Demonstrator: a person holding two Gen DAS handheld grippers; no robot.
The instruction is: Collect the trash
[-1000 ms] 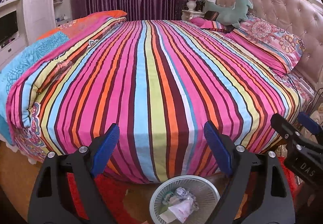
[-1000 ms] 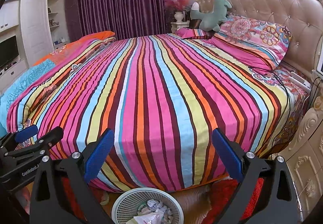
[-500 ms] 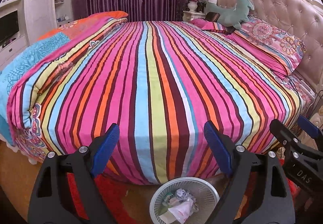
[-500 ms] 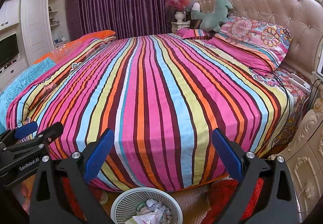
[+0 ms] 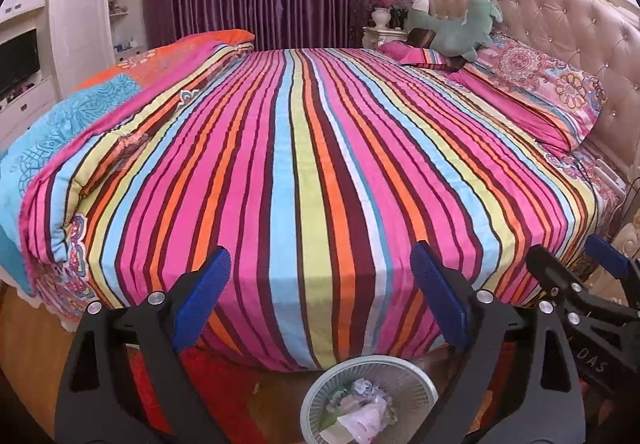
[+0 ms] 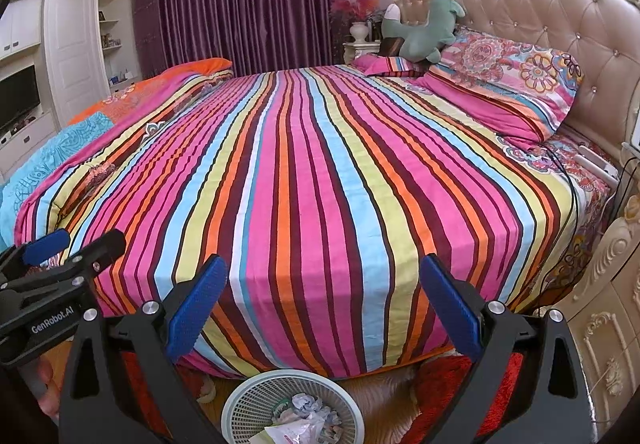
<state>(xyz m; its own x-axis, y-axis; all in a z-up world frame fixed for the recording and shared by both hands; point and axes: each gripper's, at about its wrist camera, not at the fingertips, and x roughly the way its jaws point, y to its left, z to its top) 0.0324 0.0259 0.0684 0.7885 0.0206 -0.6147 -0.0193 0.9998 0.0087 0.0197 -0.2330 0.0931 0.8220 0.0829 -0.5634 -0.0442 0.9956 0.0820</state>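
L wrist view:
L gripper [image 5: 320,300]: low centre of frame, blue pads wide apart, jaws opening, nothing btwn them
trash basket [image 5: 320,396]: white mesh, bottom centre on floor at foot of bed edge, below the gap btwn the fingers
trash [image 5: 366,404]: crumpled paper + pinkish plastic wrap inside basket
bed [image 5: 312,164]: striped multicolour cover fills mid frame, no litter seen on it
plush toy [image 5: 456,30]: green, upper right by headboard, on the pillows
R gripper [image 5: 576,264]: right edge, seen side-on, jaws apart, empty

R wrist view:
R gripper [image 6: 322,304]: low centre, blue pads spread wide, holding nothing
trash basket [image 6: 248,400]: bottom centre, slightly left, on floor against bed side, partly cut by frame edge
trash [image 6: 304,412]: paper balls + clear wrapper in basket
L gripper [image 6: 76,244]: left edge, side-on, jaws parted, empty
red rug [image 6: 440,384]: lower right on floor beside basket
headboard [image 6: 540,16]: tufted beige, upper right
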